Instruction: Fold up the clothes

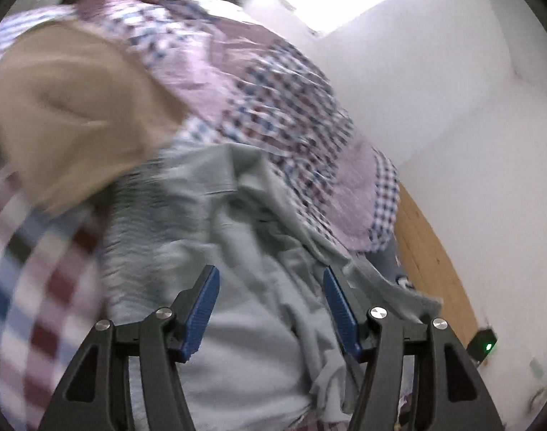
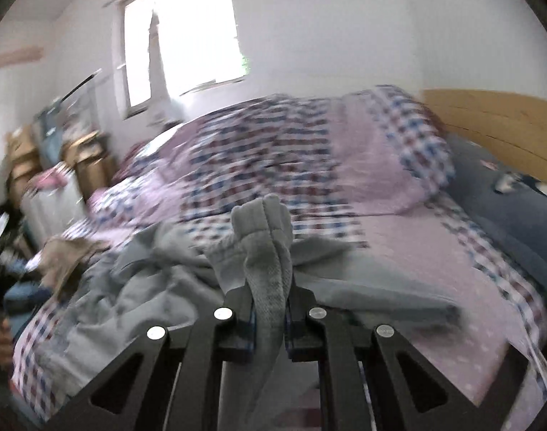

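While my right gripper [image 2: 270,309] pinches a bunched, ribbed edge of the grey garment [image 2: 173,287] between its closed fingers, my left gripper [image 1: 271,309] hangs over the same cloth with its blue pads [image 1: 201,312] spread apart and nothing between them; the garment lies crumpled across the bed [image 2: 435,251], on the checked pink-and-blue cover, its body rumpled in loose ridges and one long part trailing off toward the right in the right wrist view. A tan piece of cloth [image 1: 76,107] sits beside it, close to the left wrist camera and too blurred for me to say what it is or whether it is folded. Neither view shows me a neat fold or a stack of finished clothes, so I judge the grey piece to be mid-handling: it is gripped at one edge and not laid flat, and squaring it out, folding it over and setting it down appear to be what is left. Both views are smeared by motion, so finer detail escapes me
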Tool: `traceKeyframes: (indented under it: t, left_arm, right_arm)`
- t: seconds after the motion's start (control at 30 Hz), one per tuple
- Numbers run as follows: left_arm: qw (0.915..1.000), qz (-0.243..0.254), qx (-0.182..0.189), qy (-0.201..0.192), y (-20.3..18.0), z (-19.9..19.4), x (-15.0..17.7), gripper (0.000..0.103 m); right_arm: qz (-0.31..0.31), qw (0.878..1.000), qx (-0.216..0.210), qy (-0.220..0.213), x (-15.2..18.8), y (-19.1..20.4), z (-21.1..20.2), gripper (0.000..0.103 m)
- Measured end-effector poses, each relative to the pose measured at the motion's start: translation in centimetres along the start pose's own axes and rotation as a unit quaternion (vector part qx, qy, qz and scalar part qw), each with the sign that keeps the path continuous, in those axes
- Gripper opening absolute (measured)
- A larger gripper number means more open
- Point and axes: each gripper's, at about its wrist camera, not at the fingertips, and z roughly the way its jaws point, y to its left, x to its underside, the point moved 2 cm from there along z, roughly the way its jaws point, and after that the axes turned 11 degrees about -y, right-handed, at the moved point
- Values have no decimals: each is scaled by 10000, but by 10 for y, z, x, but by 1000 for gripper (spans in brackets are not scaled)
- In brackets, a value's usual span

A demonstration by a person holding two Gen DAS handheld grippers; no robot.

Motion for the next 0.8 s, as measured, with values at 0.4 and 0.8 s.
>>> traceKeyframes:
  t: [0.4, 0.8]
  left_arm:
    - [9956, -182, -595, 702, 49, -33, 45, 64]
    - [9933, 498, 21, 1044, 36, -38, 57, 24]
  right_arm:
    - [666, 9903, 1210, 153, 31, -89, -35, 11]
    - [762, 9841, 1595, 167, 48, -94, -55, 11]
